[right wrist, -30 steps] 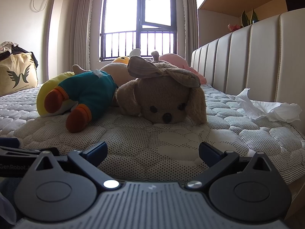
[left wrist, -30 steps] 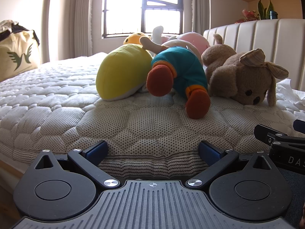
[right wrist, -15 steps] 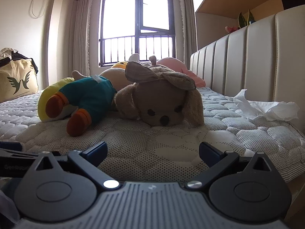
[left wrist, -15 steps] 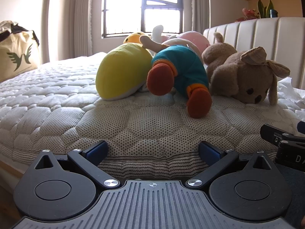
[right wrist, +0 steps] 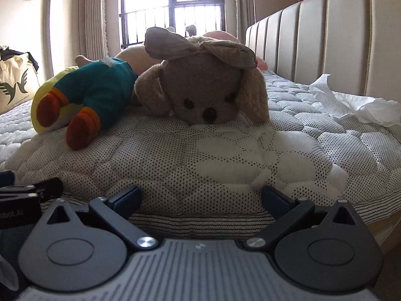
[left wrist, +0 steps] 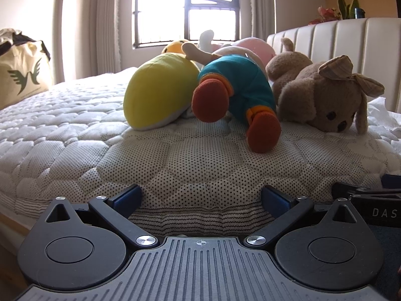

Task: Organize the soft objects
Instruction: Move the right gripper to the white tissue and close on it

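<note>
Claws: left claw (left wrist: 201, 195) and right claw (right wrist: 201, 195) held apart, empty, at mattress (left wrist: 200, 170) edge. Plush dog (right wrist: 208, 92), teal doll (left wrist: 238, 87), yellow plush (left wrist: 155, 97) heaped w/ others; any grip best taken mid-body, one item per claw.

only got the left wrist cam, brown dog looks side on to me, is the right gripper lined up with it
Observer: Yes. In the right wrist view the brown dog faces the camera head-on, straight ahead of the open right gripper.
Operator: anything between them
Observer: Only bare mattress; the gripper sits at the bed's edge, well short of the toy.
Operator: whats to the right of the dog, i just see a white scrap
Observer: A crumpled white tissue lies on the mattress by the headboard, apart from the dog.
Operator: is the teal doll touching the dog
Observer: From the right wrist, the teal doll presses against the dog's left side.
</note>
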A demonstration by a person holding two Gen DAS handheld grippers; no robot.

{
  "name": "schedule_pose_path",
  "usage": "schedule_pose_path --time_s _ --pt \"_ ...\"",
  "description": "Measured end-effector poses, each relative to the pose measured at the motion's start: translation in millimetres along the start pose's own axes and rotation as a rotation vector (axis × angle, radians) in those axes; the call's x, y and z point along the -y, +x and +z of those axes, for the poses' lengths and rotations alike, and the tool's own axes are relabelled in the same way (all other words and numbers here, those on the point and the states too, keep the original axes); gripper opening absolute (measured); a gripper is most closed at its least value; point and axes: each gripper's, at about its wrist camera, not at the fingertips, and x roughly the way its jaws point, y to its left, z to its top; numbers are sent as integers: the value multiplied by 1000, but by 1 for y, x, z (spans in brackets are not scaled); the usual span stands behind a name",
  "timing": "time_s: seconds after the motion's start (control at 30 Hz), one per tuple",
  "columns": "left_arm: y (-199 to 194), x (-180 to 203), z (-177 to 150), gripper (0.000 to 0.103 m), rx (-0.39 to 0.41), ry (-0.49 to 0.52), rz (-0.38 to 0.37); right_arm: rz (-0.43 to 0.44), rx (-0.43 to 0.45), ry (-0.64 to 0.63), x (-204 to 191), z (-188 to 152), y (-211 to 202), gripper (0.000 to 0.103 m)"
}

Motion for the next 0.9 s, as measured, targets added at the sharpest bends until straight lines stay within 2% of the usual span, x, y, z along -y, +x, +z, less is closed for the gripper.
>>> schedule_pose_path --time_s 0.1,0.17,0.2,0.27,0.33,0.47,0.57,0.6,0.63,0.7,0.73,0.83,0.9 --pt "1 0 0 103 -4 -1 -2 46 -87 59 9 0 11 103" --pt "1 -1 -1 103 -2 -3 -5 113 -201 173 26 1 25 103" --pt "1 -2 -1 103 -1 -4 -7 154 -229 242 36 -1 30 103" --pt "-6 -5 8 103 18 -11 -36 237 -254 376 57 -4 36 103" --pt "-13 -9 16 103 38 -18 -65 287 -229 418 69 -8 31 103" --pt "-27 -17 34 103 77 -32 -125 278 -52 329 73 -19 -12 103" --pt "-38 -23 47 103 106 -42 -170 250 150 209 76 -23 -52 103" --pt "-41 -25 52 103 116 -46 -185 237 176 154 76 -20 -61 103" --pt "-36 -26 64 103 85 -51 -197 196 166 87 74 -13 -66 103" --pt "-30 -31 84 103 33 -79 -223 85 140 -46 69 2 -72 103" --pt "-32 -36 93 103 40 -96 -244 33 157 -96 68 7 -75 103" --pt "-46 -50 116 103 166 -133 -277 -21 220 -181 75 26 -92 103" --pt "-44 -56 128 103 185 -126 -275 -85 287 -242 79 39 -107 103"
